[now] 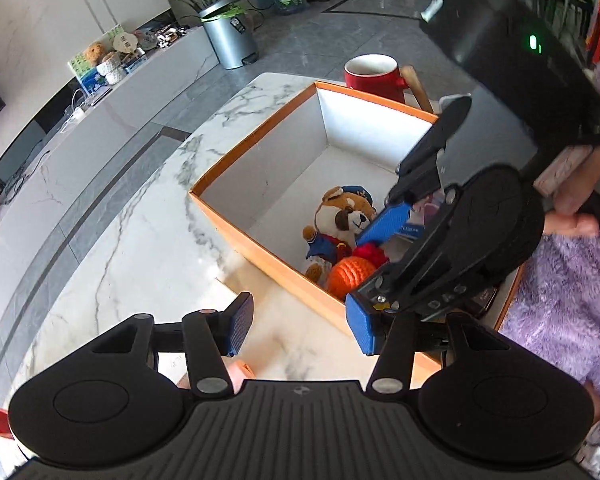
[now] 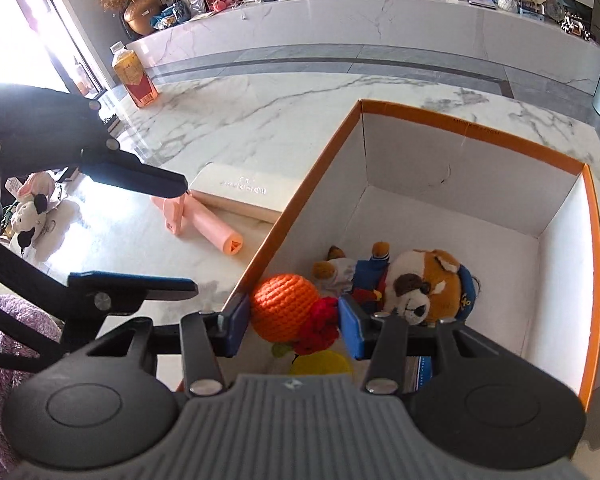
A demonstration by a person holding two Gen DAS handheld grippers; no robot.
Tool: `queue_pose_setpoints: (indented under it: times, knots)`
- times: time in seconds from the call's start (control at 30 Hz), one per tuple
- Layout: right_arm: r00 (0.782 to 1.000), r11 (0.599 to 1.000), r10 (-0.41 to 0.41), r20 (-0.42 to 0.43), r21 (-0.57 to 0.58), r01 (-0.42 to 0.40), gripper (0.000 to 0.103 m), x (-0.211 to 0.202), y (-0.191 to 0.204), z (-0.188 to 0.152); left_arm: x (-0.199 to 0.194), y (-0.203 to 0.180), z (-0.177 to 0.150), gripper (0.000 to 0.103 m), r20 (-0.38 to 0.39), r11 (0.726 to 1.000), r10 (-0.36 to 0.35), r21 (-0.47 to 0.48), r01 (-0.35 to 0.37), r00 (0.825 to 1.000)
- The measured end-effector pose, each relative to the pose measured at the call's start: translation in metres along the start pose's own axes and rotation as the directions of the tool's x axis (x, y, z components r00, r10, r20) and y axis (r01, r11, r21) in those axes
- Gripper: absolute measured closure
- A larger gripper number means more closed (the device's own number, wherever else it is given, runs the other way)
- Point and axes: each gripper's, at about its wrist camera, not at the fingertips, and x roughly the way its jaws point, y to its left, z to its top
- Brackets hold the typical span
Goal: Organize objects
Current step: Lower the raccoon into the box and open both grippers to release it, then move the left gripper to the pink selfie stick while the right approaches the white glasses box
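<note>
While the right tool (image 2: 292, 326) tips steeply down into the orange box (image 2: 472, 134), its blue pads stand apart on either side of a red knitted piece (image 2: 320, 326) joined to an orange knitted ball (image 2: 284, 306), and neither pad presses on it. The left pad sits against the box's left wall. In the left wrist view that same tool (image 1: 370, 270) reaches in from the right of the frame, over the box's lower right corner, with a purple fuzzy sleeve (image 1: 572, 312) behind it.

The left tool (image 1: 300, 326) hangs over the marble desk (image 1: 132, 248) at the bottom of its own frame, pads well apart with nothing between them; the right pad lies over the box's near wall. In the right wrist view it (image 2: 188, 236) enters from the left of the frame, above the desk beside the box.

A stuffed dog (image 2: 416, 288) in a blue cap lies on the box floor, just right of the ball. Only the right wrist view shows a yellow round thing (image 2: 320, 362) under the tool, a pink tube (image 2: 216, 226) and a cream box (image 2: 244, 192) on the desk left of the orange box, a bottle (image 2: 134, 74) at upper left and a black-and-white plush toy (image 2: 28, 216) at the left edge. Only the left wrist view shows a red mug (image 1: 374, 74) beyond the box's far corner and a metal bin (image 1: 228, 36) on the floor.
</note>
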Motion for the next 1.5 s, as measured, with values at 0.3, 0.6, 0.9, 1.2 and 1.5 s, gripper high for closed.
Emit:
queue_pose_setpoints:
  times: [0.3,0.6,0.9,1.2,1.5]
  knots:
    - [0.999,1.0,-0.02,-0.025,0.002,0.021,0.052,0.003,0.002,-0.005,-0.009,-0.005,-0.008,0.042,0.0,1.0,-0.002,-0.026,0.002,1.0]
    - [0.993,0.996,-0.084,0.078,-0.034,0.087,0.042,-0.039,0.02,-0.001,-0.033,-0.003,-0.013,0.042,0.045,0.997,0.012,-0.083,-0.009,0.999]
    - [0.964,1.0,-0.014,0.267,0.022,0.008,0.035,-0.083,0.048,0.012,-0.066,0.024,-0.038,0.042,0.13,0.968,0.099,-0.244,-0.064,0.987]
    - [0.973,0.997,0.053,0.227,-0.058,-0.041,0.035,-0.051,0.082,0.033,-0.069,0.063,-0.091,0.042,0.073,0.924,0.221,-0.336,-0.185,0.972]
    - [0.995,0.99,0.054,0.089,-0.133,-0.041,0.053,0.012,0.1,0.054,-0.038,0.084,-0.127,0.042,0.007,0.925,0.194,-0.335,-0.181,0.981]
